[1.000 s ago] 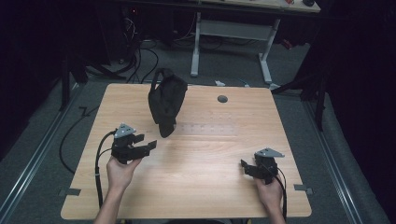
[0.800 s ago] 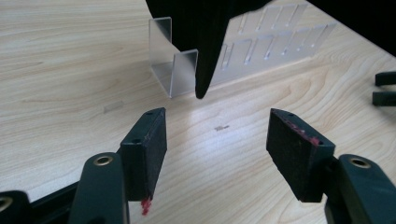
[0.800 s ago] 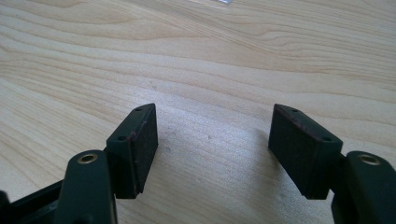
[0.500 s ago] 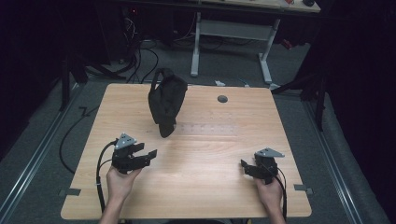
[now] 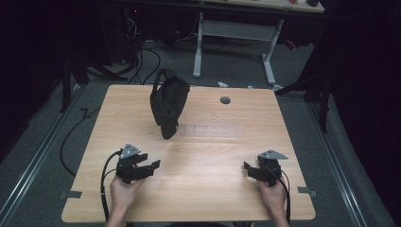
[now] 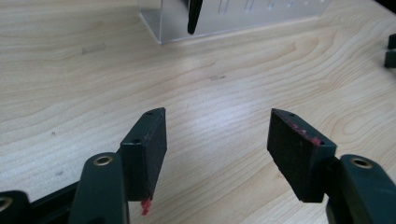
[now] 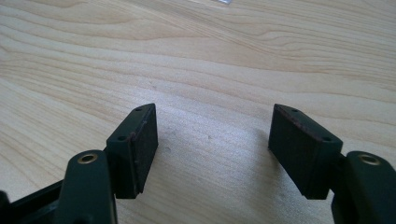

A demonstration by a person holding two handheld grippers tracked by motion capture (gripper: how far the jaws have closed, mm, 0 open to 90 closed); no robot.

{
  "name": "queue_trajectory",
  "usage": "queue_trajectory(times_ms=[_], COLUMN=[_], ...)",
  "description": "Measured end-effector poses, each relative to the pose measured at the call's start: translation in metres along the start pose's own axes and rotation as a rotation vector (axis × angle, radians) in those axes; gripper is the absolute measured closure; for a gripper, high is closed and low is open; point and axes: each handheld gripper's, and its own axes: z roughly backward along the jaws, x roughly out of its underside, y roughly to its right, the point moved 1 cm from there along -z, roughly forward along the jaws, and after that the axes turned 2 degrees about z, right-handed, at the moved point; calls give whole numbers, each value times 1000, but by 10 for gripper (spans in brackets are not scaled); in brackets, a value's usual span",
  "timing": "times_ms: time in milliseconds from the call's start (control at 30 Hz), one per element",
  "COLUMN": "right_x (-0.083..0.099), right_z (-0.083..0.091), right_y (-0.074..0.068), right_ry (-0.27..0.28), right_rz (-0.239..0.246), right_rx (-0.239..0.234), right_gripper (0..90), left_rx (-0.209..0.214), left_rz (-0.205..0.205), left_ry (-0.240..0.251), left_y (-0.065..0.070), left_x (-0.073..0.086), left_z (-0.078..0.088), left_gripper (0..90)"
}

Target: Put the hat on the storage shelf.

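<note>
Pale wooden bench (image 5: 203, 189) is seen bearing a black fabric bag (image 5: 168, 105) hung on a clear acrylic stand (image 6: 233, 18) toward its far side. Since a second ago the left gripper (image 5: 150, 166) has been lowered and drawn nearer the person, away from the bag, while the right gripper (image 5: 249, 171) is unmoved. Both sets of jaws are held wide open and empty, so a retreat from the bag is judged.

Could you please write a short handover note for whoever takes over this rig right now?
Left tongs: open, nothing between them, low over the wooden table near its front left.
Right tongs: open, nothing between them, near the front right.
Black bag: hangs on a clear stand at the back of the table, apart from both tongs.
Done: nothing gripped so far.
Left: probably reach for the bag and grip it.
</note>
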Motion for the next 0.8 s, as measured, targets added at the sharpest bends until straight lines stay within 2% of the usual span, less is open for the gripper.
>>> queue_trajectory(times_ms=[333,467,633,800], right_x=[0,0,0,0], right_z=[0,0,0,0], right_y=[0,0,0,0], right_ry=[0,0,0,0], right_rz=[0,0,-1,-2], right_rx=[0,0,2,2], right_gripper=[331,331,331,331], left_rx=[-41,-75,-102,-90], left_rz=[-66,-104,-180,-181], left_ry=[-18,-19,-8,-2], left_y=[-6,-11,-16,-16], left_x=[23,33,44,46], left_z=[-8,-14,-20,-21], left_gripper=[360,339,322,298])
